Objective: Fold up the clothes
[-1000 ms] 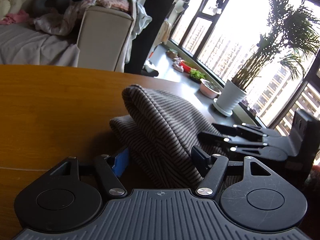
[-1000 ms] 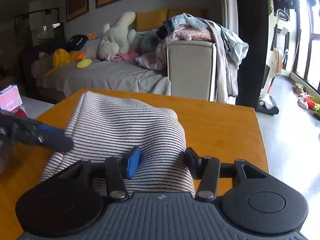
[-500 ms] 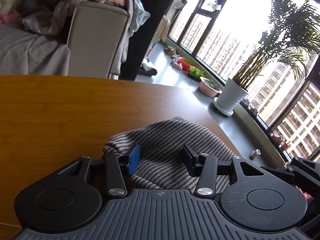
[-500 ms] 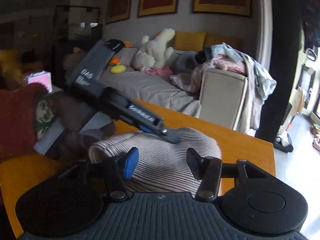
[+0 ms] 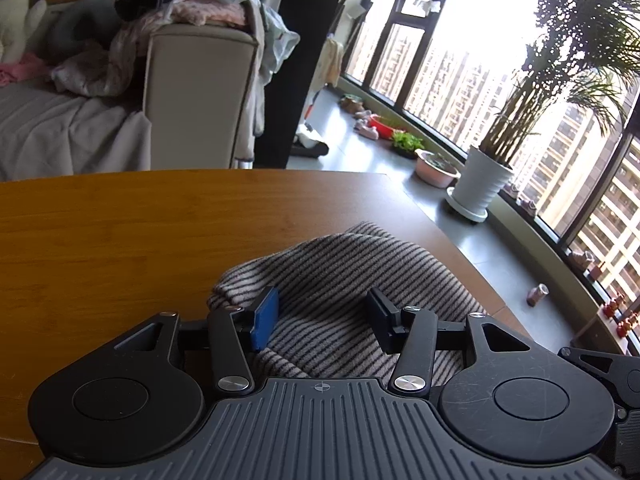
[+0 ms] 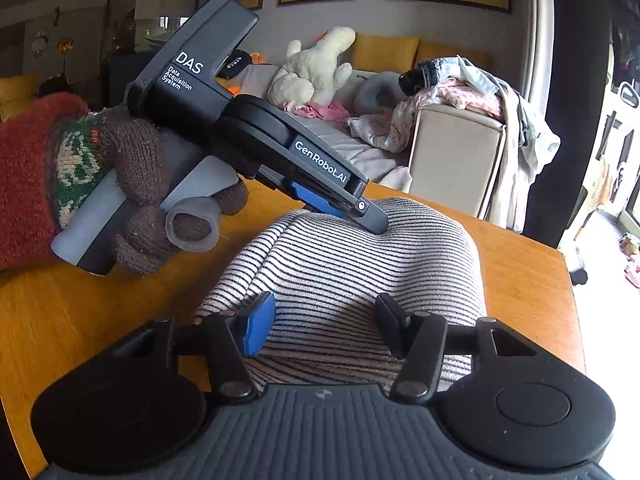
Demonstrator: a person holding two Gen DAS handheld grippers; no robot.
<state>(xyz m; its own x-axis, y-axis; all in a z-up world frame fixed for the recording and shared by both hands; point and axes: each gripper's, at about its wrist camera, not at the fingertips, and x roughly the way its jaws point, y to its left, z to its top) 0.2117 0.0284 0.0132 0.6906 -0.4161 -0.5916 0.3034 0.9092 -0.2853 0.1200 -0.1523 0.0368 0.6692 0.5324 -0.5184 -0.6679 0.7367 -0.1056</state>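
Both jaws opening, striped garment (image 5: 340, 272) bunched between them

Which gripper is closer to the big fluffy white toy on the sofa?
The left gripper. It sits at the far side of the striped folded knit garment, toward the cream plush toy. The right gripper is at the garment's near edge, farther back.

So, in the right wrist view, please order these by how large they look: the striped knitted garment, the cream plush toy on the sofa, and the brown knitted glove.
1. Striped knitted garment, clearly largest.
2 and 3. Brown knitted glove and cream plush toy look similar; the glove is much nearer the camera, so I would not rank them.
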